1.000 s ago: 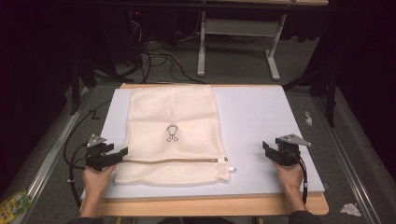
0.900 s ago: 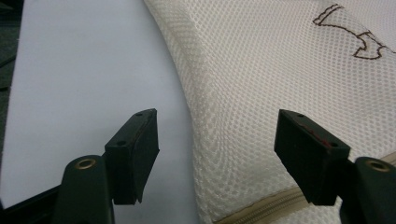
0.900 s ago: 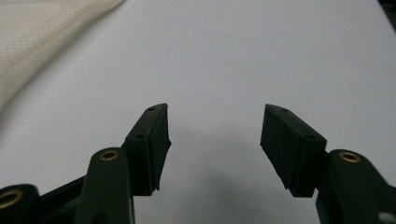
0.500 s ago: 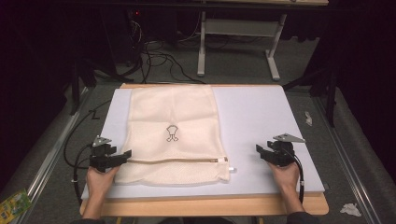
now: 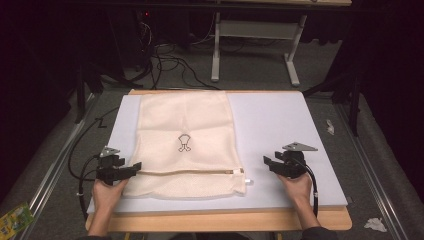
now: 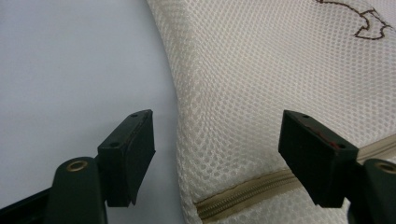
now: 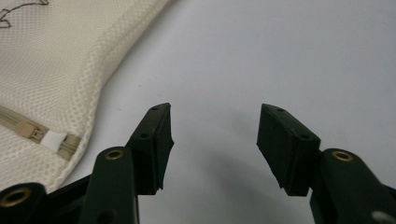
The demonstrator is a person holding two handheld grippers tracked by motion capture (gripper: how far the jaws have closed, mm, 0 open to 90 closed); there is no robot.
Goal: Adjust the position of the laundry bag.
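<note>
A cream mesh laundry bag (image 5: 186, 142) with a small embroidered emblem lies flat on a pale grey mat (image 5: 280, 125) covering the wooden tabletop (image 5: 225, 221). Everything here is placed relative to that bag. Its tan zipper (image 5: 190, 171) runs across near the bag's near edge and looks closed along its whole length, the white pull tab (image 7: 54, 138) at its right end. The bag looks flat and limp; whether anything is inside cannot be told.

The left tongs (image 5: 134, 166) rest at the bag's left edge, level with the zipper, jaws apart, one over bare mat and one over the mesh, gripping nothing. The right tongs (image 5: 266, 162) sit on bare mat a little to the right of the bag's zipper end, jaws apart with nothing between them; they have just been closing slightly.

Risks, as a judgement: the white tab is small and lies flat, so the right tongs could close on loose mesh instead and snag it. If the left tongs do not pin the edge firmly, pulling the zipper may drag the whole bag across the mat and bunch it.
</note>
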